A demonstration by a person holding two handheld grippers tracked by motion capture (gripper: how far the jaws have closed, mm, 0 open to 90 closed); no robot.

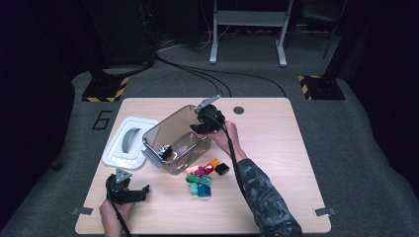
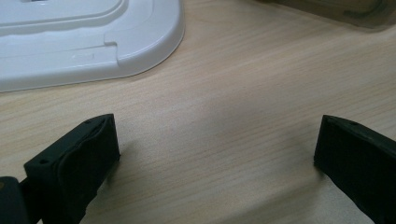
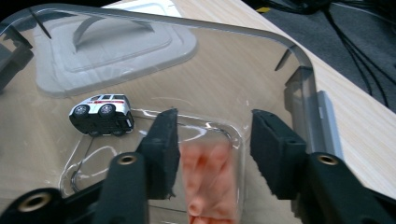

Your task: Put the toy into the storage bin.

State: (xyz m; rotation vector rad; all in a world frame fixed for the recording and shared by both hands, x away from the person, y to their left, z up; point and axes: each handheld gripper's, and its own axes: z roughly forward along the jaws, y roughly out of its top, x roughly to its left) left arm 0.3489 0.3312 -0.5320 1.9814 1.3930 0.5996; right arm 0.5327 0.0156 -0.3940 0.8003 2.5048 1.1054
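Far left on the table [image 1: 276, 163] we see the white lid [image 1: 129, 142], lying flat with its grey handle up, touching the left side of the clear bin [image 1: 179, 138]. In the left gripper view the lid's [image 2: 88, 42] rounded corner sits beyond the jaws. Our left gripper [image 1: 129, 190] rests low at the near-left part of the table, held by the left hand [image 1: 112, 213]; its jaws stand wide apart with bare wood between them, nothing held.

Next, the clear bin is tilted, leaning over toward the lid. Inside it a small white toy car [image 1: 164, 151] lies on its side against the lower wall; in the right gripper view the toy car [image 3: 102, 114] sits left of the jaws, apart from them.

Our right gripper [image 1: 205, 123] is at the bin's right rim, reaching in. Its jaws [image 3: 212, 154] are partly open, with a gap between and nothing clamped; fingers show blurred through the plastic behind. The right hand [image 1: 226, 140] supports the bin's outer side.

Just right of and below the bin lies a cluster of small coloured toys [image 1: 203, 177], pink, red, orange, black, green and teal, touching one another.
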